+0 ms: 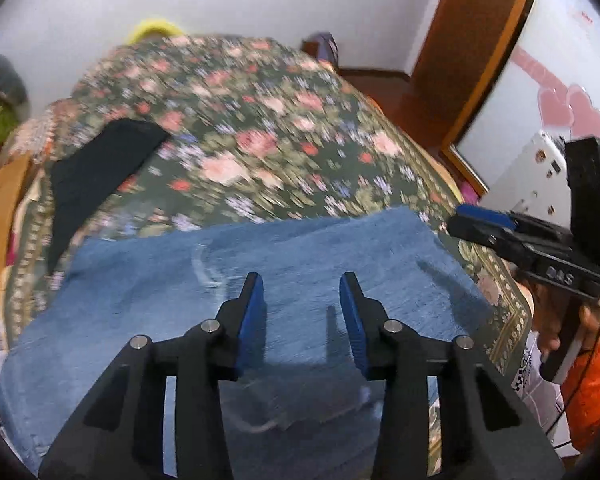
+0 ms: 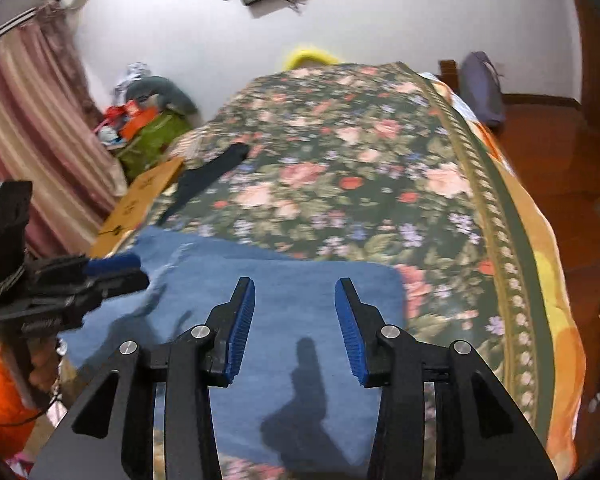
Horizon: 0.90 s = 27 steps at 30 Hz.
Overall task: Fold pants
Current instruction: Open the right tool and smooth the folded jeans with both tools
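Observation:
Blue denim pants [image 1: 260, 248] lie folded into a broad rectangle on the near end of a floral bedspread [image 1: 260, 120]. My left gripper [image 1: 301, 280] hovers over the middle of the denim, jaws open, nothing between the blue pads. My right gripper [image 2: 294, 282] hangs over the right part of the pants [image 2: 204, 276], open and empty too, its shadow falling on the cloth. The other view of each shows its partner side-on: the right gripper [image 1: 484, 220] is by the pants' right edge, the left gripper [image 2: 116, 270] by their left edge.
A black garment [image 1: 96, 168] lies on the bedspread [image 2: 360, 160] to the far left, seen also in the right wrist view as a dark garment [image 2: 212, 172]. A cardboard box [image 2: 140, 196] and clutter stand left of the bed. Wooden floor [image 2: 560, 152] runs along the right.

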Motion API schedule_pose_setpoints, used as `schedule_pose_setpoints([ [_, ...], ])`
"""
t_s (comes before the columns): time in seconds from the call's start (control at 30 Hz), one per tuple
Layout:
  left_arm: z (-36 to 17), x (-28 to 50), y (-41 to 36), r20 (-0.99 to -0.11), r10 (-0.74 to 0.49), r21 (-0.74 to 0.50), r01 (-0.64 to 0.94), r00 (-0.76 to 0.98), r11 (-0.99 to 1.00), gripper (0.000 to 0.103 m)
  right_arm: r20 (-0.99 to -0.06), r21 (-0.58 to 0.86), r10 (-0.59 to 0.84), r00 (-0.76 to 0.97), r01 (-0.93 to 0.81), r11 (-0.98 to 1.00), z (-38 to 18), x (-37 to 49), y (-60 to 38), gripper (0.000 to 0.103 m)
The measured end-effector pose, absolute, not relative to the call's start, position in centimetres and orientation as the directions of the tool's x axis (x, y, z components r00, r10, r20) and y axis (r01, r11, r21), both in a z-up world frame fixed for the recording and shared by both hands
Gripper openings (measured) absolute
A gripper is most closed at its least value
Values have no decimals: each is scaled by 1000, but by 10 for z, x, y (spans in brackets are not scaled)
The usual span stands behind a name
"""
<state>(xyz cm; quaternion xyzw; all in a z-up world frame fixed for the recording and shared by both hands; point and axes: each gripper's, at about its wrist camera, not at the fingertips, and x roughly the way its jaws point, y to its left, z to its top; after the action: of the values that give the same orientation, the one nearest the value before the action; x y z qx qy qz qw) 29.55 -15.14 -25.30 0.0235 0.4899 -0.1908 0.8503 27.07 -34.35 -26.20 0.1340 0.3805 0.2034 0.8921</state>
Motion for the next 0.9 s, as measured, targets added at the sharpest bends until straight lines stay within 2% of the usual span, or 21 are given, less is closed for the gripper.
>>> schedule_pose_setpoints([
  [0.13, -290, 307, -170, -894, -279, -146, 360, 351, 921, 40, -707, 400, 465, 533, -242, 884, -305, 288, -335, 38],
  [0.23, -296, 299, -173, -892, -256, -103, 383, 373, 918, 40, -738, 360, 448, 505, -266, 894, -326, 280, -326, 38],
  [0.43, -297, 275, -170, -887, -225, -44, 410, 402, 911, 41, -718, 398, 471, 512, -254, 882, -326, 249, -339, 38],
  [0.67, -296, 249, -154, -884, -220, -52, 381, 413, 923, 43, -705, 427, 477, 525, -222, 877, -328, 217, -351, 38],
  [0.83, -292, 233, -136, -874, -209, -60, 327, 440, 943, 57, -721, 406, 446, 531, -198, 892, -322, 206, -351, 38],
  [0.9, -289, 230, -125, -874, -218, -87, 301, 435, 950, 57, -734, 389, 426, 529, -187, 902, -317, 204, -350, 38],
])
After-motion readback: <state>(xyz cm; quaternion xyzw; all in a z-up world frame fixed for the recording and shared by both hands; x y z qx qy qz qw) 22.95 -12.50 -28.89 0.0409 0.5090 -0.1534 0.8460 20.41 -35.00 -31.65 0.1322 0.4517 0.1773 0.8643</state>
